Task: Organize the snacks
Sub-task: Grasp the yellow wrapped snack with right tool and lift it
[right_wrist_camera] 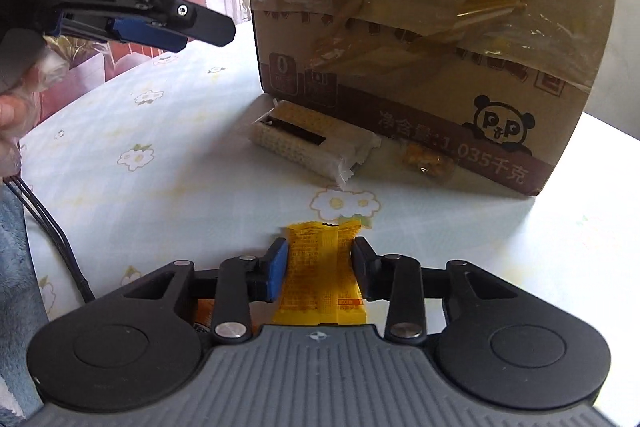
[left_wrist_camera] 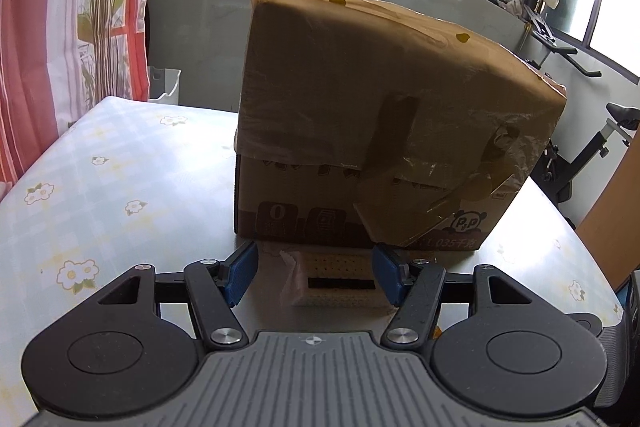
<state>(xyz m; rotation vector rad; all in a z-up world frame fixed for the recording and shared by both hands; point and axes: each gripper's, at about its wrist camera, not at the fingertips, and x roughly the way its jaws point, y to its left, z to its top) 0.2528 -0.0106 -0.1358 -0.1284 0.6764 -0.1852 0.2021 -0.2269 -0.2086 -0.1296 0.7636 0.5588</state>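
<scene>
A table (right_wrist_camera: 168, 187) with a flowered cloth is set by big windows, and a taped cardboard box (right_wrist_camera: 432, 39) stands on it. In front of the box, a yellow snack packet (right_wrist_camera: 320, 267) is pinched by the closed right gripper (right_wrist_camera: 319, 269), likely for lifting. Against the box, a pale wafer pack (left_wrist_camera: 336, 281) lies between the half-open left gripper (left_wrist_camera: 314, 277)'s pads, not squeezed.

The tabletop (right_wrist_camera: 168, 187) has a pale blue checked cloth with little white daisies printed on it. A taped-up cardboard box (right_wrist_camera: 432, 39) sits on it, upper right in the right wrist view. Right against the box's base lies a pale cracker pack (right_wrist_camera: 304, 143), and just right of that a small orange candy (right_wrist_camera: 426, 159). Lower centre there's a yellow snack packet (right_wrist_camera: 320, 271).
</scene>
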